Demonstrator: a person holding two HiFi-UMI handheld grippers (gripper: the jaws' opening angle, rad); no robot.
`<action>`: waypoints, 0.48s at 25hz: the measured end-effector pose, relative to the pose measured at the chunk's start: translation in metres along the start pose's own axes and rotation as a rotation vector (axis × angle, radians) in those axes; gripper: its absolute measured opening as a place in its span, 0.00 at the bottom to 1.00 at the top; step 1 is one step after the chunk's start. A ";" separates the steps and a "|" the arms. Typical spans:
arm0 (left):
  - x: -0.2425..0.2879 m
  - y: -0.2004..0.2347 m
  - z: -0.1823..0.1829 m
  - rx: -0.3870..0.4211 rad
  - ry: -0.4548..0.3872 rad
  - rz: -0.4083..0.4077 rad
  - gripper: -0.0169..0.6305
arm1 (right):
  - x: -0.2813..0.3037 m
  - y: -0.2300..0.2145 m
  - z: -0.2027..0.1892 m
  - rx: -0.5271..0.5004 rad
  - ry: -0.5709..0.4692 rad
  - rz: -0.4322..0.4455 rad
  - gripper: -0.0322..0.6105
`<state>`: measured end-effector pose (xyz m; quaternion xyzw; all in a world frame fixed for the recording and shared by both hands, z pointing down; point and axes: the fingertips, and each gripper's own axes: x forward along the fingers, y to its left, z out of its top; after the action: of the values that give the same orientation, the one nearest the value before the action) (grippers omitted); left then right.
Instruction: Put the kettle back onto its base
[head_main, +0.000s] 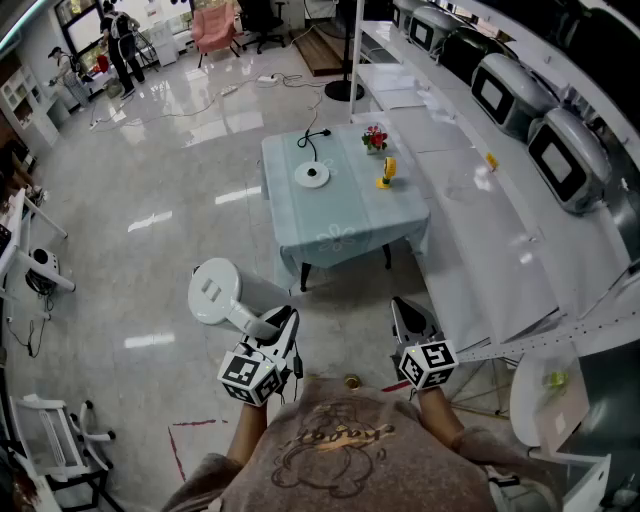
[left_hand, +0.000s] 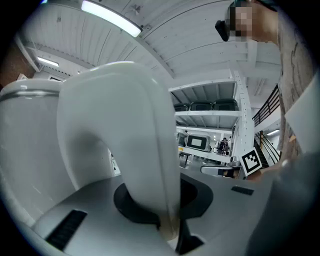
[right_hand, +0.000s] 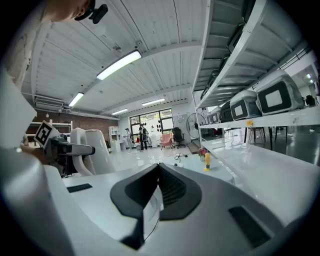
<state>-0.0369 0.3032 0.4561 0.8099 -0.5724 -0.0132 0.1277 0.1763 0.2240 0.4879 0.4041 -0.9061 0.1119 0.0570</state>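
Low by the person's chest, both grippers point nearly level. Left gripper (head_main: 284, 318) clamps the curved handle (left_hand: 145, 150) of the kettle (head_main: 213, 290). It is glossy white, over the floor, well apart from its round base (head_main: 312, 174) on the table (head_main: 345, 225). Right gripper (head_main: 408, 315): jaws together, nothing between them.

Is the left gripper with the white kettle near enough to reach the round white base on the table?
Probably not yet. The left gripper, holding the white kettle by its handle, is far from the blue-clothed table, with floor between. Nothing blocks the round white base; stepping closer should do.
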 end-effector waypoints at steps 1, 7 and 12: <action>0.001 0.000 0.001 -0.004 0.002 -0.002 0.13 | 0.001 0.001 0.001 -0.001 -0.001 0.000 0.05; 0.003 0.007 0.005 0.008 0.000 -0.001 0.13 | 0.008 0.005 0.002 -0.011 -0.002 -0.001 0.05; 0.003 0.016 0.004 0.015 0.013 -0.009 0.13 | 0.011 0.010 0.002 0.003 -0.005 -0.004 0.05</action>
<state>-0.0511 0.2943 0.4558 0.8133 -0.5681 -0.0042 0.1255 0.1616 0.2222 0.4861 0.4064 -0.9052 0.1119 0.0542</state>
